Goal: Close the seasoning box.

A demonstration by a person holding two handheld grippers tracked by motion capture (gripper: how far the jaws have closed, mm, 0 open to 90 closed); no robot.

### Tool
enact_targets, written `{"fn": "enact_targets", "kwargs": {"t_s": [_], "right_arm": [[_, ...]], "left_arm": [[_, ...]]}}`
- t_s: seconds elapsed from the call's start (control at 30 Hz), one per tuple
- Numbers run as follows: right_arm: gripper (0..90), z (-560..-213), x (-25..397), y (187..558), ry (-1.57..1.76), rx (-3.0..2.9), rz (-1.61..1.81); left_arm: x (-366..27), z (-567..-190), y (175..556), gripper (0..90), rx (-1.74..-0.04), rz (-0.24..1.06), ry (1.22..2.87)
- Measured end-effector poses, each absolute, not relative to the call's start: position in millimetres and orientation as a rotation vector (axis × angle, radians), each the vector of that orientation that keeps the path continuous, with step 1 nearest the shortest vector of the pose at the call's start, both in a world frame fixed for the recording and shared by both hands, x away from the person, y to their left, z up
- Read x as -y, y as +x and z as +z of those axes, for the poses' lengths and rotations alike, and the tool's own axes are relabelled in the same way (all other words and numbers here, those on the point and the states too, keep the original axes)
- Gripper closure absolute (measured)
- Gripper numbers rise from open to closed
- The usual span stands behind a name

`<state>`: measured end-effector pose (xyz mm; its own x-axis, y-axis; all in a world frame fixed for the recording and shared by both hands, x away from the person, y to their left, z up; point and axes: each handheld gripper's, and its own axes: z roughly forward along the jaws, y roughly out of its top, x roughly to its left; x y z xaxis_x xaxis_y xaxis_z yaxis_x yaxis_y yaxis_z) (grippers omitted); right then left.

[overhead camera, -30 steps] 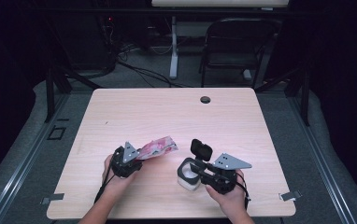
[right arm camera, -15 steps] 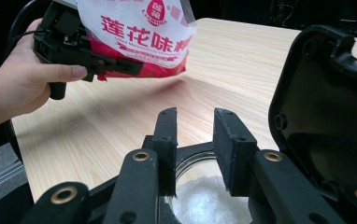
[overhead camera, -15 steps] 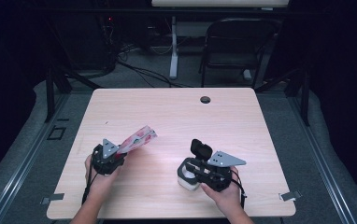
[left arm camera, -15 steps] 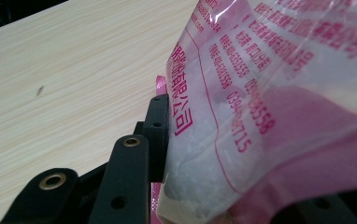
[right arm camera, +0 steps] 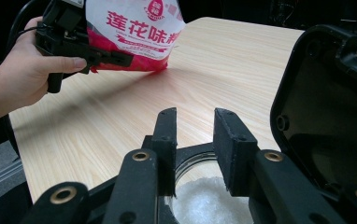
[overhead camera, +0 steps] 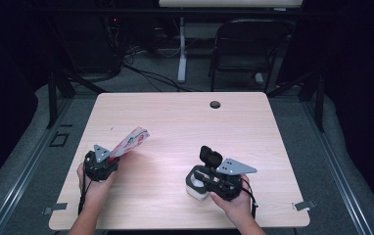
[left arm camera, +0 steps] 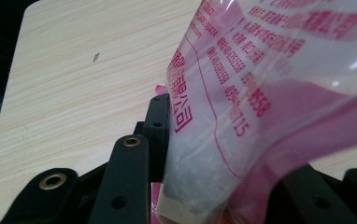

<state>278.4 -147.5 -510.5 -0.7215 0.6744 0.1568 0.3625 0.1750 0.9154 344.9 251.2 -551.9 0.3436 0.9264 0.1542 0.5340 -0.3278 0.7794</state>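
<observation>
Holding the rim of a small white jar [overhead camera: 196,188], the right gripper [overhead camera: 205,177] sits in the lower right of the high view, close to the near edge of the worktop [overhead camera: 185,122], with a hand [overhead camera: 231,208] behind it. In the right gripper view its two black fingers [right arm camera: 166,140] stand narrow, one inside and one outside the jar's edge [right arm camera: 200,161], and white grains fill the jar [right arm camera: 209,203] just below them. The jar's black hinged lid [right arm camera: 328,107] stands open at the right of that frame; in the high view the same lid [overhead camera: 209,156] tilts up behind the jar.

In the lower left of the high view, the left gripper [overhead camera: 107,159] is held by the other hand [overhead camera: 94,188] and grips a pink and white bag [overhead camera: 131,140] by one end. The bag slants up and to the right, clear of the worktop. In the left gripper view the fingers [left arm camera: 158,126] press on the bag's lower edge [left arm camera: 242,107], where clear film with pink print shows white powder gathered inside. The right gripper view shows that bag [right arm camera: 132,32] in its upper left, printed with red characters, with the left gripper [right arm camera: 116,58] clamped on its side.

The bag and the jar are well apart, with bare wood between them. Farther off, a dark round hole [overhead camera: 215,104] sits near the worktop's far edge, and a black chair [overhead camera: 246,49] stands beyond it in the upper middle of the frame.
</observation>
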Motion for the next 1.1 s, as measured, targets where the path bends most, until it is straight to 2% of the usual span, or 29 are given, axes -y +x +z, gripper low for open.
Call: {"fn": "enact_targets", "kwargs": {"t_s": [0.6,1.1], "right_arm": [[69.9,-510.5,148.5,278.6,0.997,-2.166,1.560],[69.3,-510.8,148.9,278.9,0.995,-2.171,1.552]], "left_arm": [[-265.4,-556.1,346.1,67.7,-1.362,0.858,1.946],[-261.1,-569.8,351.2,67.2,-1.389,0.842,2.058]]}}
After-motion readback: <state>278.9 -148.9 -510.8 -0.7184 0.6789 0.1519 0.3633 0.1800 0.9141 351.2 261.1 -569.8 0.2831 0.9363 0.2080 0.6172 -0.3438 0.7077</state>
